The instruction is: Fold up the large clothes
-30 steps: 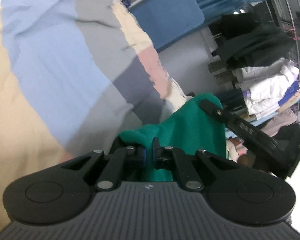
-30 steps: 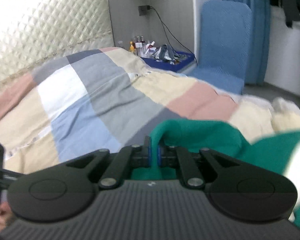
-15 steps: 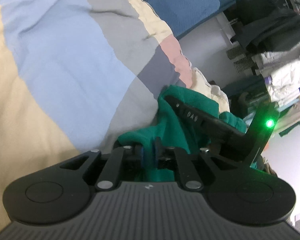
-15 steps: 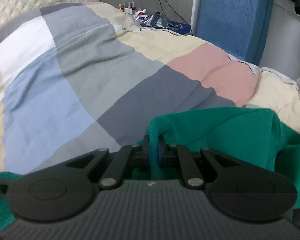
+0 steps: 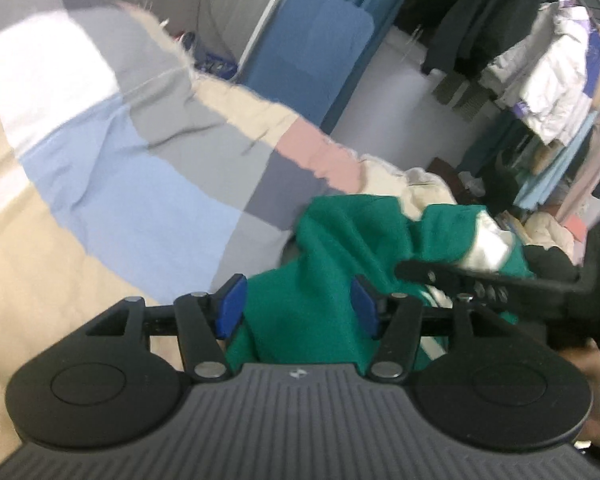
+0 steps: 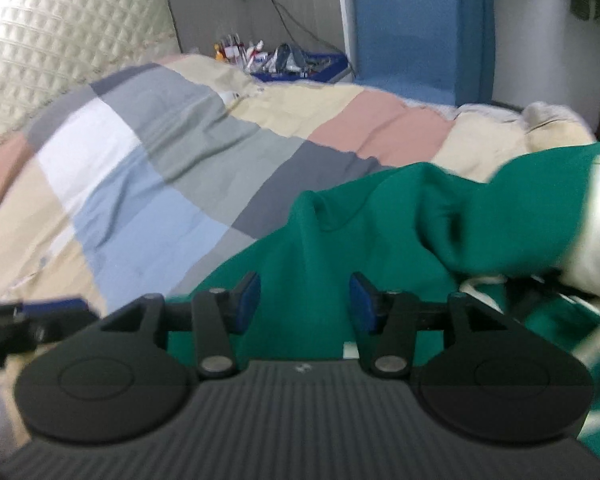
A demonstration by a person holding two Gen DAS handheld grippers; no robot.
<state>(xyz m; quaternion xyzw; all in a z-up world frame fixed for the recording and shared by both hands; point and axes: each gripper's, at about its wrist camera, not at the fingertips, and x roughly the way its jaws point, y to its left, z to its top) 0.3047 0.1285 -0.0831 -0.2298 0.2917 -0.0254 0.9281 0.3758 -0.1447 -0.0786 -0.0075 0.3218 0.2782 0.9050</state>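
Note:
A green garment with white parts (image 5: pixel 352 240) lies bunched on the checked bedspread (image 5: pixel 132 168), near the bed's edge. My left gripper (image 5: pixel 298 306) is open, its blue pads apart with green cloth lying loose between them. My right gripper (image 6: pixel 304 300) is open too, above the same green garment (image 6: pixel 400 220) with cloth between its pads. The right gripper also shows in the left wrist view (image 5: pixel 480 280), low at the right. Part of the left gripper (image 6: pixel 28 312) shows at the left edge of the right wrist view.
A quilted headboard (image 6: pixel 60 40) stands at the back left. A blue chair (image 6: pixel 412 28) and a blue tray of small bottles (image 6: pixel 284 60) stand beyond the bed. A rack of hanging clothes (image 5: pixel 548 72) fills the right of the left wrist view.
Both grippers were shut on the green garment and have opened, letting it go. The garment has dropped onto the bedspread.

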